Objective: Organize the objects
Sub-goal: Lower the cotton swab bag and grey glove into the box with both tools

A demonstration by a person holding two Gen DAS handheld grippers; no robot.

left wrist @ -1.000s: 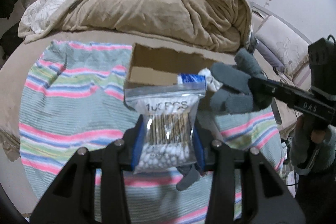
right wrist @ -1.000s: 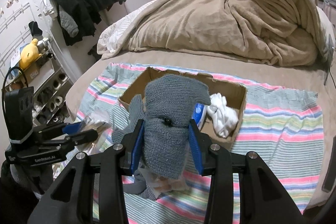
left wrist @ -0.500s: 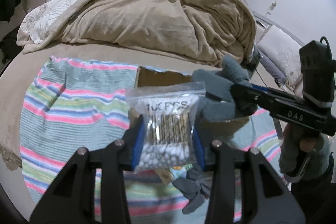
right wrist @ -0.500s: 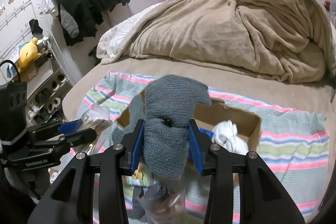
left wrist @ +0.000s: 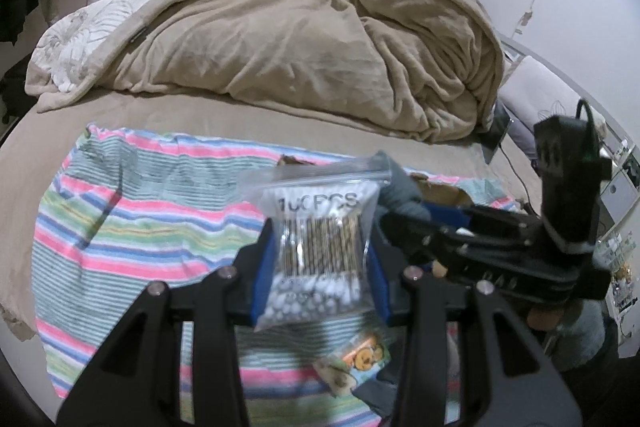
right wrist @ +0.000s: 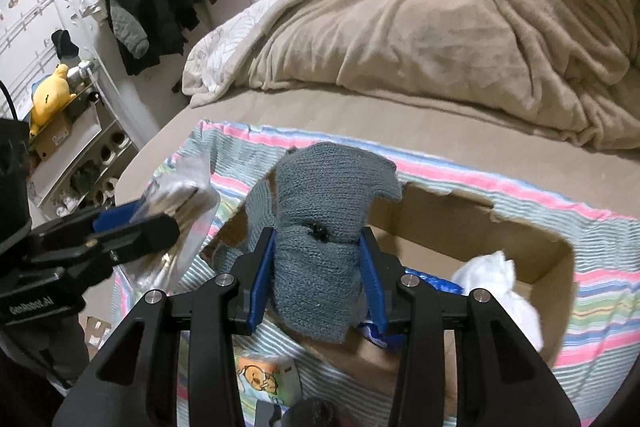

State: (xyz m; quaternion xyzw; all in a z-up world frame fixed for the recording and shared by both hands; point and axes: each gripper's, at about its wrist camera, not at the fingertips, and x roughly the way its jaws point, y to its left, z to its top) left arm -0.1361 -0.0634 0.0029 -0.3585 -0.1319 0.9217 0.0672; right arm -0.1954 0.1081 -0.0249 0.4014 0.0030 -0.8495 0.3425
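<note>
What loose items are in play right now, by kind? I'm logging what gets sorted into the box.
Bag of cotton swabs, held in the left gripper: 1
Grey knit item, held in the right gripper: 1
White cloth in the cardboard box: 1
Blue packet in the box: 1
Cartoon-printed pack on the striped cloth: 1
Total: 5

Left tongs (left wrist: 320,267) clamp a clear zip bag of cotton swabs (left wrist: 318,247) above a striped cloth (left wrist: 132,227) on a bed, as the right tongs (left wrist: 404,213), gripping grey knit fabric (left wrist: 400,187), reach in from the right; a beige blanket (left wrist: 300,43) lies far behind.
</note>
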